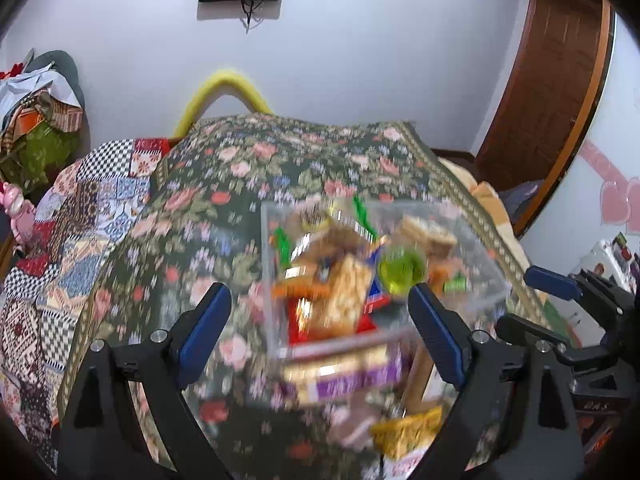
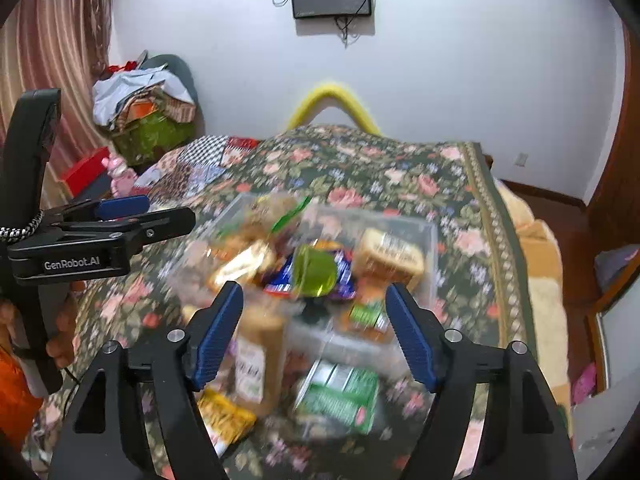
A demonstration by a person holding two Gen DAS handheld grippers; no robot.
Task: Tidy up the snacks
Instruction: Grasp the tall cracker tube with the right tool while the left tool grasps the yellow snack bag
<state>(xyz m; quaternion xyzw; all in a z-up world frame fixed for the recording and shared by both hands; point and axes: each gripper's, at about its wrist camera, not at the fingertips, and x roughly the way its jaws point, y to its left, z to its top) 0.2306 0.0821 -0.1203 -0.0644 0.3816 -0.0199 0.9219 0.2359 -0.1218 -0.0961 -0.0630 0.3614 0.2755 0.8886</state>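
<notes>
A clear plastic box (image 1: 276, 280) (image 2: 428, 248) sits on the floral bedspread, holding several snack packets and a green jelly cup (image 1: 402, 270) (image 2: 316, 270). Loose snacks lie in front of it: a purple-and-gold pack (image 1: 344, 376), a yellow packet (image 1: 408, 432) (image 2: 224, 416), a tan packet (image 2: 258, 356) and a green pack (image 2: 340, 394). My left gripper (image 1: 320, 300) is open and empty, above the box's near side. My right gripper (image 2: 314, 300) is open and empty, over the loose snacks. Both views are motion-blurred.
The floral bedspread (image 1: 248, 168) (image 2: 400, 168) covers the bed. A patchwork quilt (image 1: 80, 208) lies at left. A pile of clothes (image 2: 148, 112) sits at the far left. The right gripper shows in the left view (image 1: 560, 284); the left gripper shows in the right view (image 2: 112, 224).
</notes>
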